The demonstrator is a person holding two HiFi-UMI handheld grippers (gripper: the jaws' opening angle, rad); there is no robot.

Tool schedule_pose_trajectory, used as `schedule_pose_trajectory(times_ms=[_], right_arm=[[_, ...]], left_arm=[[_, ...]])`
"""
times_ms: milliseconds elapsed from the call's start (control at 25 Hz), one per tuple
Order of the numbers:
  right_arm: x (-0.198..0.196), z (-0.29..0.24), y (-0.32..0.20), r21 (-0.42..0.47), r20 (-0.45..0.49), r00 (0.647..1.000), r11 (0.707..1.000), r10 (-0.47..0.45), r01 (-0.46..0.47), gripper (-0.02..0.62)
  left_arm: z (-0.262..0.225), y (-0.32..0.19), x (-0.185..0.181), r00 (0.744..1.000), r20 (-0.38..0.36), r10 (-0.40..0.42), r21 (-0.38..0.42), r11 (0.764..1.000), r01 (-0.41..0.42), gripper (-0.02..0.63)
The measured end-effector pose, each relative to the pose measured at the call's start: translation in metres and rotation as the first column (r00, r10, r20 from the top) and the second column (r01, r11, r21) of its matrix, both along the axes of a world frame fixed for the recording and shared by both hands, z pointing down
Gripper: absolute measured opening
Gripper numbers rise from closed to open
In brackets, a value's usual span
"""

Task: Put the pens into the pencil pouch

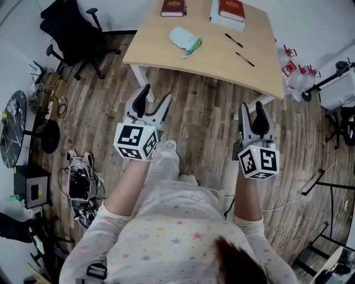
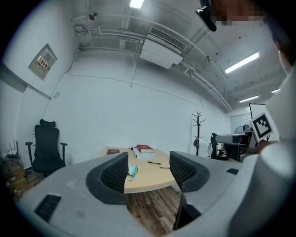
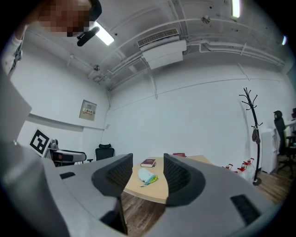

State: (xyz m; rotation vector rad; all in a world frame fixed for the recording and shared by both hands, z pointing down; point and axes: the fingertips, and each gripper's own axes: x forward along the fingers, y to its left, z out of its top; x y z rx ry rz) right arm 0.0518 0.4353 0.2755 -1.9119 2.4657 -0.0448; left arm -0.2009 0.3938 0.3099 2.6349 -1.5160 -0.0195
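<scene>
A light teal pencil pouch [image 1: 184, 40] lies on the wooden table [image 1: 166, 58], its open end toward the table's front edge. Two black pens [image 1: 233, 40] [image 1: 244, 59] lie to its right. Both grippers are held level over the floor, short of the table. My left gripper [image 1: 156, 99] is open and empty; between its jaws the left gripper view shows the pouch [image 2: 132, 171] and a pen [image 2: 154, 163]. My right gripper [image 1: 251, 111] is also open and empty, and the pouch [image 3: 147, 176] shows in its gap.
Two red books [image 1: 173, 7] [image 1: 231, 10] lie at the table's far edge. A black office chair [image 1: 72, 28] stands to the left, with cables and gear [image 1: 80, 183] on the floor. Red-and-white items [image 1: 291, 64] sit right of the table; a coat stand [image 3: 252, 129] is beyond.
</scene>
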Motion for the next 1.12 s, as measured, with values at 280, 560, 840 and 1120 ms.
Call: schedule_pose_trajectory(times_ms=[280,560,840,1120], right_arm=[[-0.014,-0.014,-0.078,0.015,-0.011,0.999,0.999,0.034,-0.034,0.204],[-0.035,-0.020,-0.144,0.021,-0.007,0.997,0.996,0.083,-0.083,0.206],[-0.035,-0.012,-0.189,-0.012,-0.009,0.994,0.994,0.105,-0.105,0.206],[-0.018,-0.008,-0.241,-0.023,-0.005,0.998,0.997,0.069,-0.069,0.206]], left_arm=[[-0.013,-0.083,-0.012,1.000,0.002,0.030,0.026,0.999,-0.030,0.258],[-0.019,-0.158,-0.032,0.997,0.010,0.073,0.038,0.997,-0.073,0.258],[-0.010,-0.210,-0.037,0.997,0.013,0.080,0.010,0.997,-0.080,0.258],[-0.003,-0.251,-0.021,0.999,0.012,0.050,-0.012,0.999,-0.050,0.258]])
